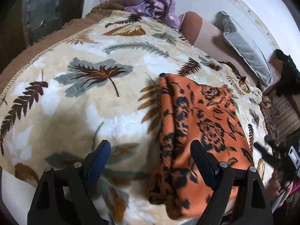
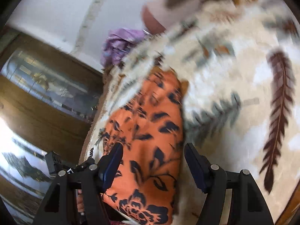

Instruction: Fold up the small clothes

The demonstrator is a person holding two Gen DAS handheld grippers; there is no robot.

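Observation:
An orange garment with black flowers [image 1: 198,131] lies folded into a long strip on the cream leaf-print blanket [image 1: 93,97]. My left gripper [image 1: 150,148] is open and empty, above the garment's near left edge. The right wrist view is blurred by motion; there the garment [image 2: 150,135] runs away from me between the fingers of my right gripper [image 2: 153,150], which is open just above it. The right gripper also shows in the left wrist view [image 1: 271,151] at the garment's right edge.
A crumpled purple garment [image 1: 150,3] lies at the blanket's far end by the white wall. A brown bolster [image 1: 195,28] and a grey pillow [image 1: 245,46] lie at the far right. A dark wood cabinet with glass [image 2: 46,86] stands beside the bed.

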